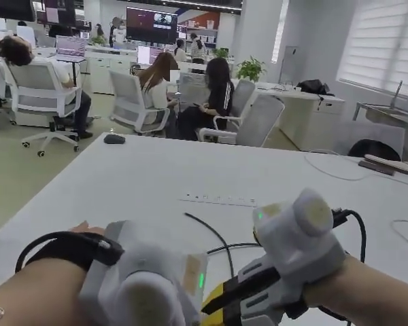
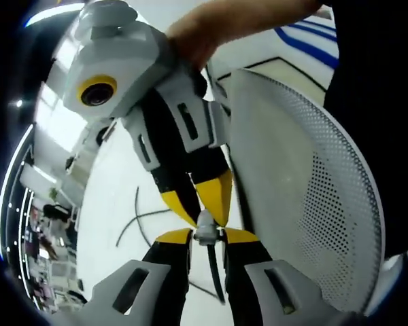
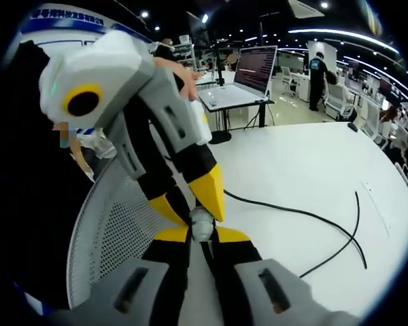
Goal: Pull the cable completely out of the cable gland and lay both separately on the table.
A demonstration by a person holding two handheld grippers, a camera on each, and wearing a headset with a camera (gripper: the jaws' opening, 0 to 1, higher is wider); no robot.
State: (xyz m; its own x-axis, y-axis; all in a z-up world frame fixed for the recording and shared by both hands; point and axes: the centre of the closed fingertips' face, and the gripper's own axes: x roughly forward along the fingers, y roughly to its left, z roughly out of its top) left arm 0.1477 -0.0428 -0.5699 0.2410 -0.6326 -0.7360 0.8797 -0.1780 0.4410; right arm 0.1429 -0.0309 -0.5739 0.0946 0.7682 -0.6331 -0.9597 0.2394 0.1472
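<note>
Left gripper view, middle of the frame: the left tongs (image 2: 205, 236) rise from the bottom edge, their yellow tips pressed together on the small pale cable gland (image 2: 205, 227). The right tongs (image 2: 202, 212) reach down from the upper left, and their yellow tips close on that same gland from the opposite side, so both pairs pinch it between them. The black cable (image 2: 215, 272) comes out of the gland and runs down between the left jaws toward the bottom of the frame. How far it reaches inside the gland I cannot tell. Further cable lies curved on the white tabletop (image 2: 115, 197) at the left, and a white mesh chair back (image 2: 306, 190) takes up the right. In the right gripper view the cable trails over the tabletop right of centre, and an open laptop (image 3: 251, 68) stands near the top. In the head view both tongs sit at the bottom edge, with people (image 1: 214, 95) seated in the upper left.
</note>
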